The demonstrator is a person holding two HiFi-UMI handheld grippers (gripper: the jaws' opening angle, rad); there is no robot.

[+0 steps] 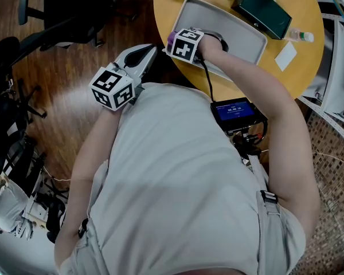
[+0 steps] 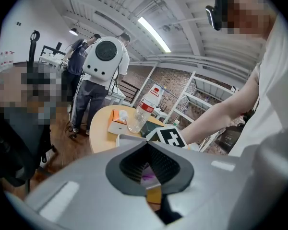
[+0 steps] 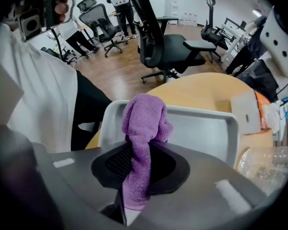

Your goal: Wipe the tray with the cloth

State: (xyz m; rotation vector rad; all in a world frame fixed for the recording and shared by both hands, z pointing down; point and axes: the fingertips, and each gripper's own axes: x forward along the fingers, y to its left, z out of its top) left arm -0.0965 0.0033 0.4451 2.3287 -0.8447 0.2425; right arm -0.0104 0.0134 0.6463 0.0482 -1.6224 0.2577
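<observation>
Tray (image 1: 241, 39) lies on a round yellow table (image 1: 309, 16), grey and shallow. The right gripper (image 1: 175, 40) is over its near left corner, and a bit of purple cloth (image 1: 171, 38) shows beside its marker cube. The left gripper (image 1: 149, 53) is off the table, just beside its edge, pointing at that same corner. A dark case (image 1: 262, 11) lies beyond the tray and a white card (image 1: 285, 56) to its right.

Left gripper view: the left gripper (image 2: 147, 143) has its jaw tips pressed together with nothing between them. Past them are the table (image 2: 101, 126), an orange box (image 2: 119, 121), a bottle (image 2: 146, 107) and the right gripper's cube (image 2: 170, 138). Two people (image 2: 103, 75) stand further back.

Right gripper view: the right gripper (image 3: 144, 150) pinches the cloth (image 3: 144, 123). Its bunched end sticks out past the tips, in front of the tray (image 3: 206, 128), near a corner. Whether the cloth touches the tray cannot be told. A black chair (image 3: 168, 47) stands behind the table (image 3: 206, 87).
</observation>
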